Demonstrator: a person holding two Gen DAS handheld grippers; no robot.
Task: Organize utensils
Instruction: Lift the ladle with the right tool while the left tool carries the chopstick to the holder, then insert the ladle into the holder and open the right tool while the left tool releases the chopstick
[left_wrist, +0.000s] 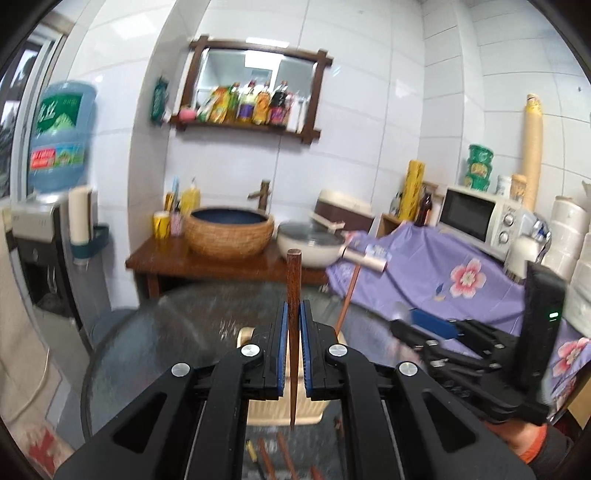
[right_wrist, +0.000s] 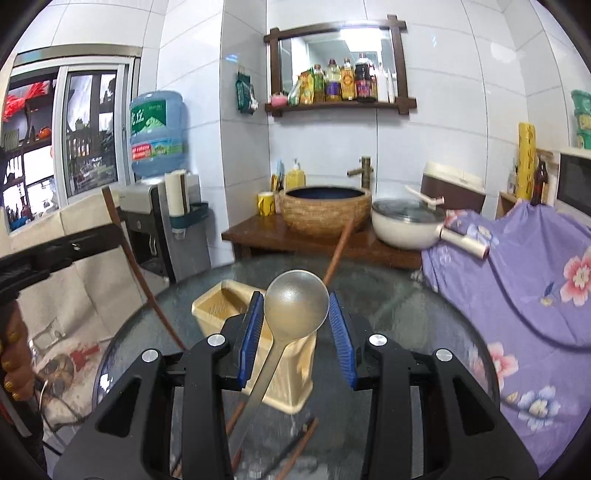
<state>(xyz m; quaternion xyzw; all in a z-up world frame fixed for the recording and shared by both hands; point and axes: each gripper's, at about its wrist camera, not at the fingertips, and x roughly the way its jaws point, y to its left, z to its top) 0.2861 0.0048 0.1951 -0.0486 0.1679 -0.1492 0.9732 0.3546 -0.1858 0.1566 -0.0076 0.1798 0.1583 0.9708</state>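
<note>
Chopstick (left_wrist: 294, 295) of dark wood stands nearly upright, pinched between the fully closed pads of the left gripper (left_wrist: 294, 314), directly above and just short of the cream utensil holder (left_wrist: 284, 406) on the glass table (left_wrist: 177, 332). Alongside, the right gripper (right_wrist: 296, 306), partly open, clasps a metal ladle (right_wrist: 295, 306) by its bowl, handle trailing down over the same holder (right_wrist: 236, 306). Both utensils look poised to drop in; loose chopsticks (right_wrist: 295, 446) lie below.

Holder (right_wrist: 258, 332) on table (right_wrist: 406, 314); chopsticks (right_wrist: 295, 446) before it; basin (right_wrist: 325, 210) behind.
</note>
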